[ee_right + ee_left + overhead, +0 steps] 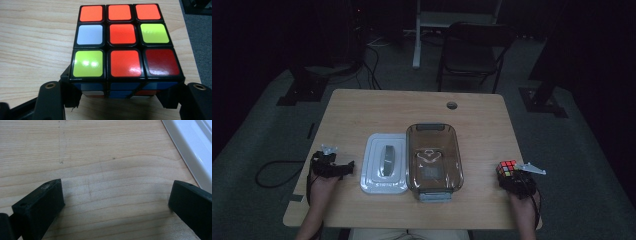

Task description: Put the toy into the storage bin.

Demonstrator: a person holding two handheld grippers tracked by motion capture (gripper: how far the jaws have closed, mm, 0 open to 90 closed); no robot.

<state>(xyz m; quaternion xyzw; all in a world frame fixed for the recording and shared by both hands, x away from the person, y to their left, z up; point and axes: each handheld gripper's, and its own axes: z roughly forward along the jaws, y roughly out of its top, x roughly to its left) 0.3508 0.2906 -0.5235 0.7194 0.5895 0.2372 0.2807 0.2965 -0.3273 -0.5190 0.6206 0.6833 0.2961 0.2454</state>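
A Rubik's cube [507, 168] with mostly orange stickers on top [122, 42] sits near the table's right edge. My right gripper [510, 176] [122, 98] is shut on it, one black jaw against each side of the cube's near end. At the left of the table my left gripper [345, 167] [116, 197] rests low, its jaws wide apart over bare wood and holding nothing. It points toward the white lid [371, 167], whose edge [192, 147] lies just beyond its right jaw.
A brown see-through container [410, 150] stands open in the middle of the wooden table [362, 110], beside the white lid with its grey handle. A cable hole [452, 105] is at the back. A folding chair [472, 50] stands behind the table.
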